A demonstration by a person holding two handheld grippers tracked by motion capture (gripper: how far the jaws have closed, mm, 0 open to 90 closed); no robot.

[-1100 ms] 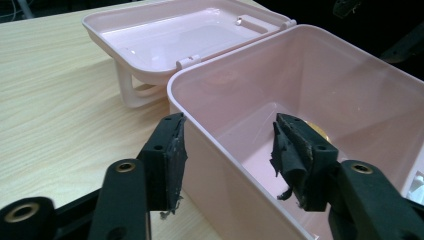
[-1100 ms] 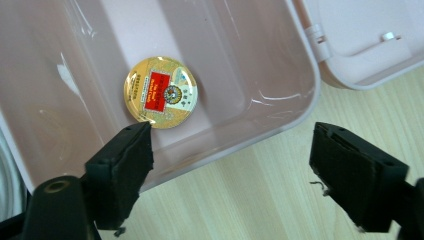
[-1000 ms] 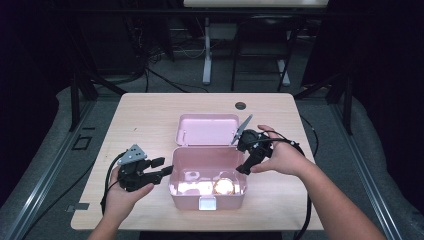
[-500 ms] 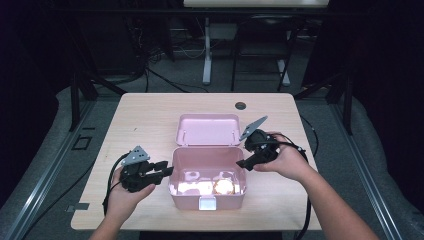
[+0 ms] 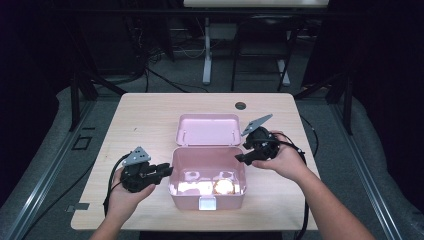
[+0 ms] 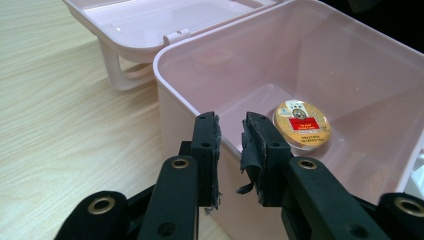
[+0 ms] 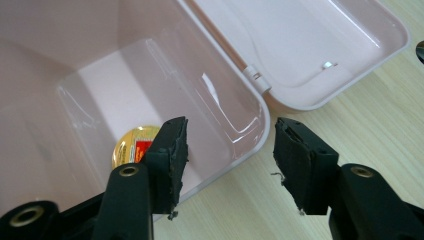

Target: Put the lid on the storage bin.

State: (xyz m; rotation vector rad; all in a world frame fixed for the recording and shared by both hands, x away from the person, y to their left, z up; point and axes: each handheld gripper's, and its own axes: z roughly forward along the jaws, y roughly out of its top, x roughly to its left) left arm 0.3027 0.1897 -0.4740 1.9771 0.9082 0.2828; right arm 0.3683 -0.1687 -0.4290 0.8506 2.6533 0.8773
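left hand-held gripper [image 6: 230,145]: jaws closing, narrow gap | right hand-held gripper [image 7: 230,150]: closing, apart

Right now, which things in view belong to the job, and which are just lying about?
In the job:
- pink box, lid open
- round gold tin inside it
- left hand-held gripper, jaws astride the box's wall, just been closing
- right hand-held gripper, astride the opposite rim, also closing

Lying about:
- dark round grommet in the table
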